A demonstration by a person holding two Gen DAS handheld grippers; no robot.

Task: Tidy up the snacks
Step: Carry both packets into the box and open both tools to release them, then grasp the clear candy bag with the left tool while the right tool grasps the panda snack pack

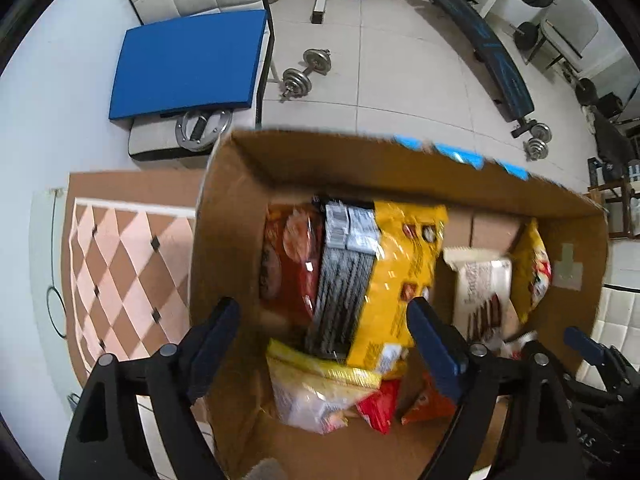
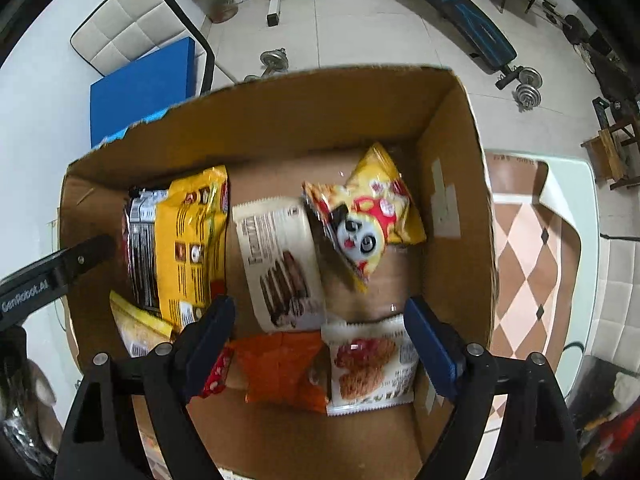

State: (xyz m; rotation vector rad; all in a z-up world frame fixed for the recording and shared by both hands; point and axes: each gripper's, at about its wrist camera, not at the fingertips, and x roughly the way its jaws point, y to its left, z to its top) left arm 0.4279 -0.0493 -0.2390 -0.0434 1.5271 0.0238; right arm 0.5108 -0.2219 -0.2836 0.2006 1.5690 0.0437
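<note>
An open cardboard box (image 1: 352, 160) (image 2: 280, 120) holds several snack packets. My left gripper (image 1: 324, 312) hangs open over its left half, with nothing pinched. Below it lie a red packet (image 1: 292, 256), a grey-black packet (image 1: 344, 280) and a yellow packet (image 1: 404, 264). My right gripper (image 2: 320, 308) stands open over the right half, above a white biscuit packet (image 2: 280, 256), an orange packet (image 2: 280, 364) and a white fried-snack packet (image 2: 368, 368). A yellow panda packet (image 2: 368, 216) leans tilted toward the right wall. A finger (image 2: 80, 256) of the left gripper shows at the left.
The box stands on a white table with a brown-and-pink diamond mat (image 1: 120, 272) (image 2: 528, 264). Beyond the table are a padded chair with a blue cushion (image 1: 188, 60), dumbbells (image 1: 306, 72) on the tiled floor and a weight bench (image 1: 492, 52).
</note>
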